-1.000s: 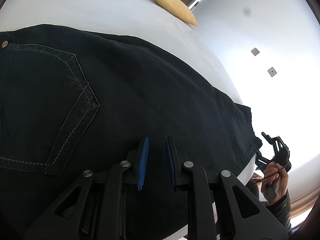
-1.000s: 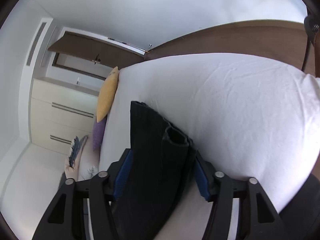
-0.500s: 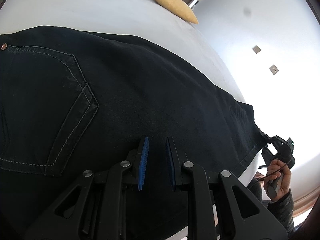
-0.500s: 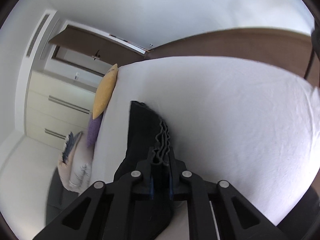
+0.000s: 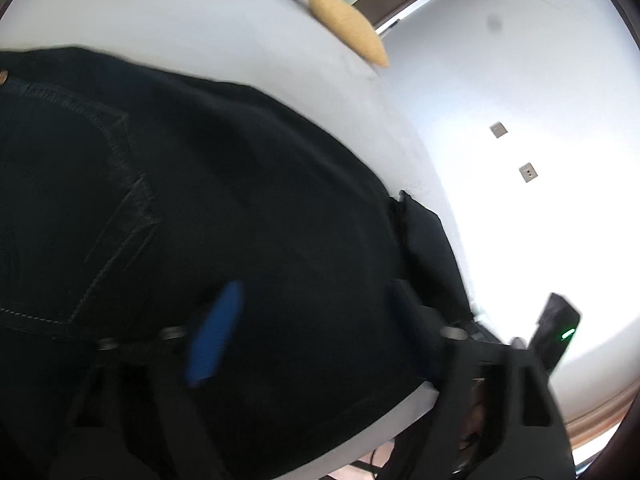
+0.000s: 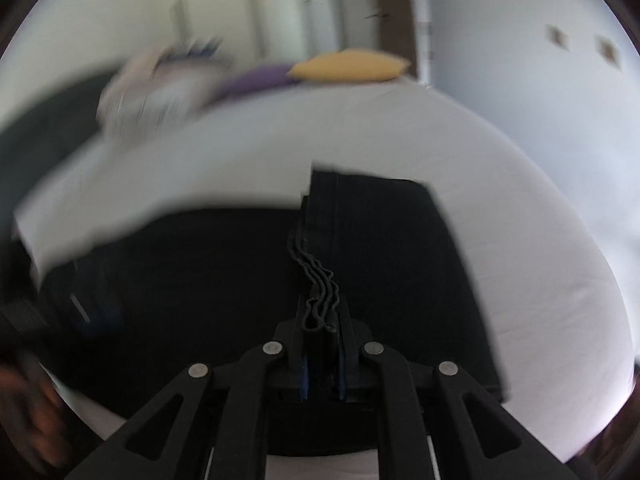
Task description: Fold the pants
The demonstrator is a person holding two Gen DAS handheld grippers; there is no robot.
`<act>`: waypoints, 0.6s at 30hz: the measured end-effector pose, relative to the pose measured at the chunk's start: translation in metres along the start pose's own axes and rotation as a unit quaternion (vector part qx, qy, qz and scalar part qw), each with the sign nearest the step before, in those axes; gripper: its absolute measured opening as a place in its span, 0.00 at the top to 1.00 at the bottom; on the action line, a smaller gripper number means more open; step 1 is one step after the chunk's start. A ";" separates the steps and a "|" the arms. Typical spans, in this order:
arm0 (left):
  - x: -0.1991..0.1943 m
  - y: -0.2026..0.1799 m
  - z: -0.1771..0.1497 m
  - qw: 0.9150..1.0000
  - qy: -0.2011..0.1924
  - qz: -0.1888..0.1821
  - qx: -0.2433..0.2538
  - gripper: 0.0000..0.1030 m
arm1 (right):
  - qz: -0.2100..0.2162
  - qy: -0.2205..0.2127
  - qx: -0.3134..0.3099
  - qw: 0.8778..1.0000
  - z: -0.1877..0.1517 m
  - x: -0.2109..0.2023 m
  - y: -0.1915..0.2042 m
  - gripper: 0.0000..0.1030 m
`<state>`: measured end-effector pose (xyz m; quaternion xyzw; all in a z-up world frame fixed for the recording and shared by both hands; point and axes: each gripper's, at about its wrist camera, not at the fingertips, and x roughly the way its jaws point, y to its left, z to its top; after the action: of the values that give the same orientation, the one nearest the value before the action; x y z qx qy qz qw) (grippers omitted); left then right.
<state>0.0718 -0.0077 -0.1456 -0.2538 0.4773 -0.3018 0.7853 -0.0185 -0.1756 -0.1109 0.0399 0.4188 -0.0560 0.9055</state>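
The black pants [image 5: 224,208] lie across the white bed [image 5: 168,20], their long axis along its near edge, the leg end doubled back. The right gripper [image 6: 322,354] is clenched on the bunched hems (wavy layers between its pads). The left gripper [image 5: 316,332] hovers over the seat, jaws spread.

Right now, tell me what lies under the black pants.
Under the black pants lies the white bed sheet, showing around them. The right gripper holds the hem end raised over the rest; the sheet beneath the cloth is covered.
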 end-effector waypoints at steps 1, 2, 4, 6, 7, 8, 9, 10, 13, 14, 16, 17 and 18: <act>0.002 -0.002 0.000 1.000 0.003 -0.002 0.001 0.15 | -0.007 -0.001 -0.010 1.000 -0.003 0.003 0.005 0.89; 0.003 -0.003 0.001 1.000 0.007 -0.007 -0.002 0.15 | -0.009 -0.004 -0.012 1.000 -0.005 0.002 0.006 0.89; 0.009 -0.004 0.004 1.000 0.014 -0.018 -0.011 0.15 | -0.010 -0.012 -0.015 1.000 -0.005 -0.002 0.006 0.89; 0.014 -0.008 0.008 0.999 0.024 -0.030 -0.015 0.15 | -0.023 -0.025 -0.031 0.999 -0.004 -0.009 0.011 0.89; 0.018 -0.012 0.011 0.998 0.033 -0.046 -0.020 0.15 | -0.027 -0.031 -0.038 0.998 -0.004 -0.013 0.014 0.89; 0.020 -0.015 0.014 0.997 0.039 -0.059 -0.025 0.15 | -0.029 -0.037 -0.045 0.998 -0.004 -0.018 0.020 0.89; 0.023 -0.021 0.019 0.996 0.047 -0.074 -0.031 0.15 | -0.030 -0.043 -0.053 0.997 -0.004 -0.022 0.025 0.89; 0.027 -0.026 0.022 0.994 0.056 -0.088 -0.036 0.15 | -0.031 -0.048 -0.062 0.996 -0.006 -0.026 0.029 0.89; 0.039 -0.039 0.031 0.991 0.078 -0.101 -0.036 0.15 | -0.033 -0.059 -0.094 0.993 -0.009 -0.035 0.051 0.89; 0.044 -0.042 0.034 0.990 0.085 -0.103 -0.036 0.15 | -0.032 -0.060 -0.107 0.992 -0.010 -0.037 0.061 0.89; 0.050 -0.044 0.038 0.989 0.093 -0.105 -0.042 0.15 | -0.027 -0.061 -0.123 0.990 -0.014 -0.039 0.073 0.89; 0.051 -0.043 0.040 0.989 0.095 -0.104 -0.044 0.15 | -0.025 -0.061 -0.128 0.990 -0.015 -0.040 0.077 0.89; 0.052 -0.042 0.041 0.989 0.096 -0.102 -0.045 0.15 | -0.021 -0.061 -0.131 0.989 -0.017 -0.040 0.080 0.89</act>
<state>0.1175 -0.0695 -0.1304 -0.3061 0.5349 -0.3816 0.6889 -0.0464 -0.0914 -0.0889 -0.0912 0.3676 -0.0218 0.9252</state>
